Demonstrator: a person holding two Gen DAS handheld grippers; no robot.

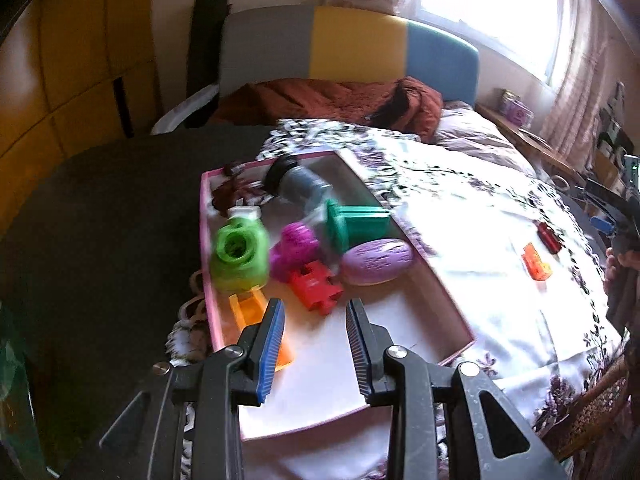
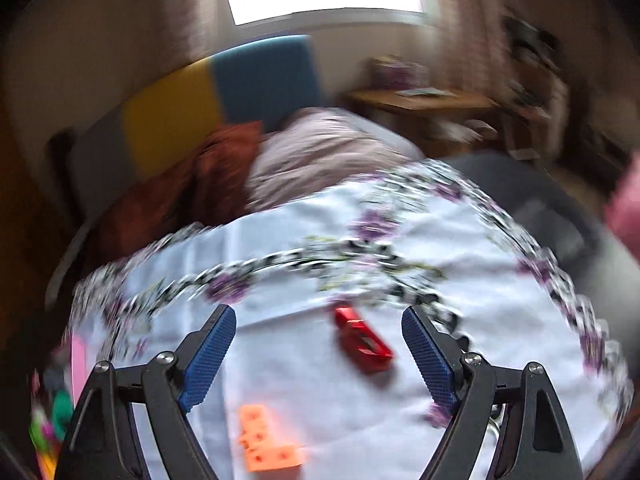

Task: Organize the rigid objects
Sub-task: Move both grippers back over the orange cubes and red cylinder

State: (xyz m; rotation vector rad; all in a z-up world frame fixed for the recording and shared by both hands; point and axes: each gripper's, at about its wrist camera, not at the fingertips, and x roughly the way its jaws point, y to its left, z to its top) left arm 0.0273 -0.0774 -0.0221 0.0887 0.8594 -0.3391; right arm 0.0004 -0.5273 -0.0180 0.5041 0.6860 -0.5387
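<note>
my right gripper [image 2: 318,354] hangs with jaws wide and empty over the red block [image 2: 362,340] on the bed, ready to collect it; my left gripper [image 1: 316,336], jaws narrow and empty, waits over the pink box [image 1: 444,292] holding sorted toys.

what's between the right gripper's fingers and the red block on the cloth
Nothing: in the right wrist view only bare floral cloth separates the open right gripper from the red block.

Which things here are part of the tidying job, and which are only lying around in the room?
Part of the job:
- pink box
- green bottle, purple case and red block inside it
- red piece on the cloth
- orange block on the cloth

Only lying around:
- rust blanket
- headboard
- wooden side table
</note>
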